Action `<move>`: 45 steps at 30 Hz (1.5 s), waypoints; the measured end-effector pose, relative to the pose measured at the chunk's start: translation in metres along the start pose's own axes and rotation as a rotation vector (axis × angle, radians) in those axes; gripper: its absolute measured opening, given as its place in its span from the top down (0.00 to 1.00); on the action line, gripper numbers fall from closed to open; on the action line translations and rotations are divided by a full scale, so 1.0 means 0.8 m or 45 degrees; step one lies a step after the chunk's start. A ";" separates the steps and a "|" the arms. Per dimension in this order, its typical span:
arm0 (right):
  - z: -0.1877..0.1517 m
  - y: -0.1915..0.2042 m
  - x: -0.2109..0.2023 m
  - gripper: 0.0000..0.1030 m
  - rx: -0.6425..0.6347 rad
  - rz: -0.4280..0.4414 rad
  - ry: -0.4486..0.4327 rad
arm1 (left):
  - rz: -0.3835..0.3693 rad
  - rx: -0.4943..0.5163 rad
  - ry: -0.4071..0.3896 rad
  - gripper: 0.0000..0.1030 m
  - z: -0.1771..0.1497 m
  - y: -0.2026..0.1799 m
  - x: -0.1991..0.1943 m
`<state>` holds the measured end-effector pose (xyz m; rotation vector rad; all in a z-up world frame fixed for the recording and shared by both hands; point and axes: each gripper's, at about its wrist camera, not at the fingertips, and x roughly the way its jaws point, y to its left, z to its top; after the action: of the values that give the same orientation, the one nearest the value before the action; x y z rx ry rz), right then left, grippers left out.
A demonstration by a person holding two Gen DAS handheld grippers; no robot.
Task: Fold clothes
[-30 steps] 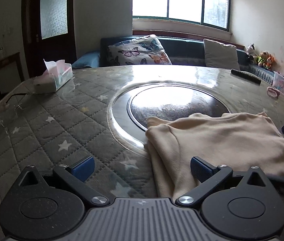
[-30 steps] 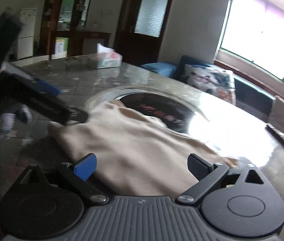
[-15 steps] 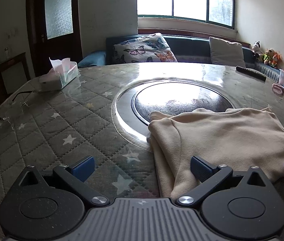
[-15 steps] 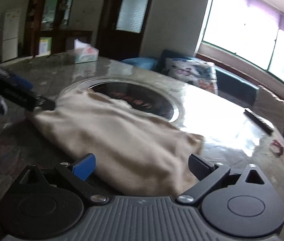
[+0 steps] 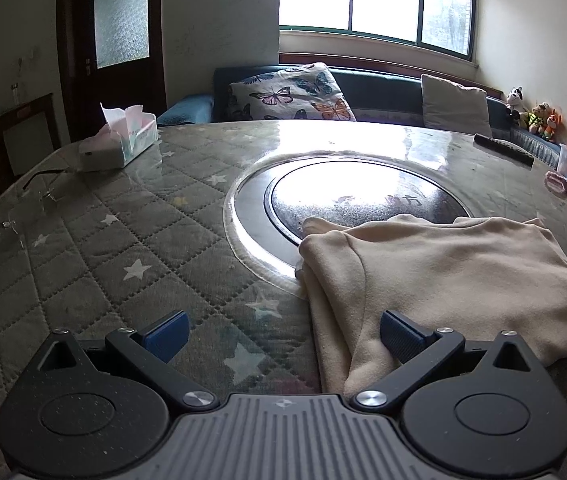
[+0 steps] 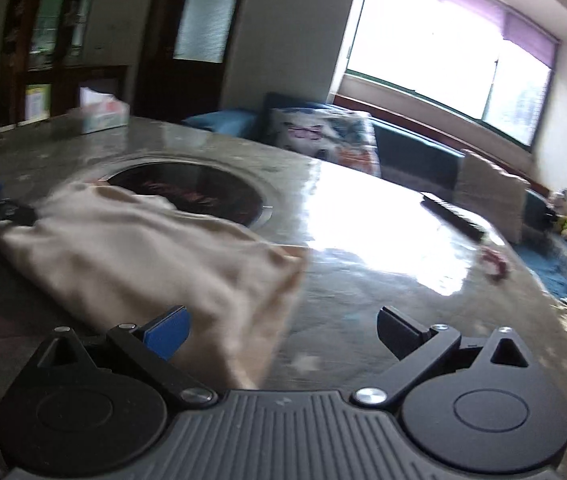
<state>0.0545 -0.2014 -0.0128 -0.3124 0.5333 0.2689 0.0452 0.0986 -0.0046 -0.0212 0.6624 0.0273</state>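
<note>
While both tools hover low at the near table edge with jaws spread and nothing between them, the left gripper (image 5: 283, 334) sits over the garment's near left corner and the right gripper (image 6: 283, 330) over its right corner. Beyond them the cream garment (image 5: 443, 276) lies doubled into a compact, layered rectangle on the quilted table (image 5: 83, 248), its far edge lapping the glass turntable (image 5: 363, 192). Such a bundle fits a fold just finished or one awaiting another halving.

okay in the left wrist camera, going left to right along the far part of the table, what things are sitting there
eyeglasses → tissue box → round inset plate in the table's middle → remote control → small pink object near the right edge. The beige garment lies nearer, overlapping the plate.
</note>
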 end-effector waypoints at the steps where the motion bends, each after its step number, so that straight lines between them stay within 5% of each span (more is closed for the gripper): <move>1: -0.003 -0.004 0.003 0.02 0.001 -0.014 0.016 | -0.002 -0.004 0.001 0.00 0.000 0.000 0.000; 19: 0.005 -0.003 0.004 0.01 -0.057 0.015 0.013 | -0.017 -0.074 0.043 0.00 0.005 0.021 0.001; 34: 0.068 0.142 -0.003 0.06 -0.461 0.494 -0.118 | -0.036 -0.283 0.055 0.02 0.040 0.075 -0.007; 42: 0.071 0.220 0.007 0.26 -0.686 0.681 -0.097 | -0.129 -0.334 0.102 0.12 0.042 0.075 0.007; 45: 0.067 0.241 0.013 0.47 -0.747 0.699 -0.082 | -0.164 -0.354 0.131 0.12 0.042 0.073 0.013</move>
<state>0.0242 -0.0031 -0.0169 -0.7221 0.4601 0.9727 0.0723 0.1580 0.0149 -0.3348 0.7549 -0.0060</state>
